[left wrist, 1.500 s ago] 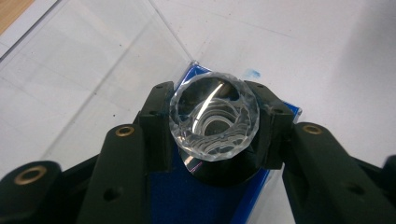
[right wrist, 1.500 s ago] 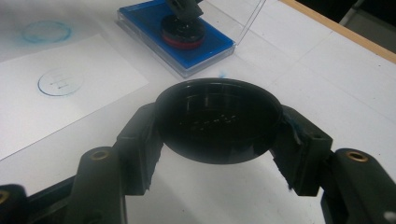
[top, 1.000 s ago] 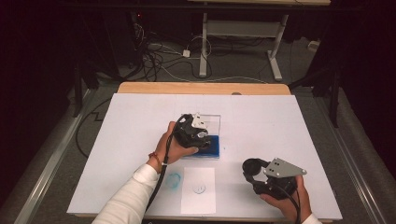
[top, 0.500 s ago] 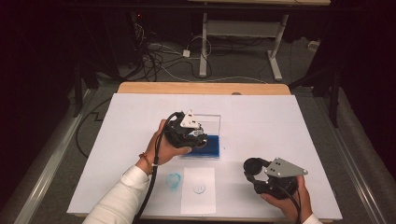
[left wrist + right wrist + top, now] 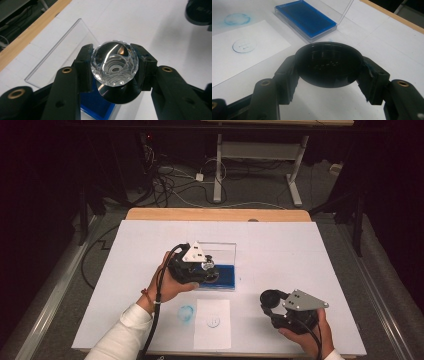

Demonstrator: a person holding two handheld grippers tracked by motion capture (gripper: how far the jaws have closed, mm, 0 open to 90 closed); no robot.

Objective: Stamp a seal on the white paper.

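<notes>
Since a moment ago, left gripper (image 5: pixel 207 267) has shifted over the blue ink pad (image 5: pixel 227 274), jaws closed on a crystal-knobbed stamp (image 5: pixel 113 63), likely for inking. Right gripper (image 5: pixel 274 301) waits near right, clamping the black cap (image 5: pixel 329 63).

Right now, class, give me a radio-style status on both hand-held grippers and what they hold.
Left hand-held gripper shut on faceted clear-knobbed stamp, above open blue ink pad. Right hand-held gripper shut on round black cap. Nothing blocking.

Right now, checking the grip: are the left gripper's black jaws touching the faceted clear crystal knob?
Touching: in the left gripper view both jaws press the crystal knob sides, no gap.
</notes>
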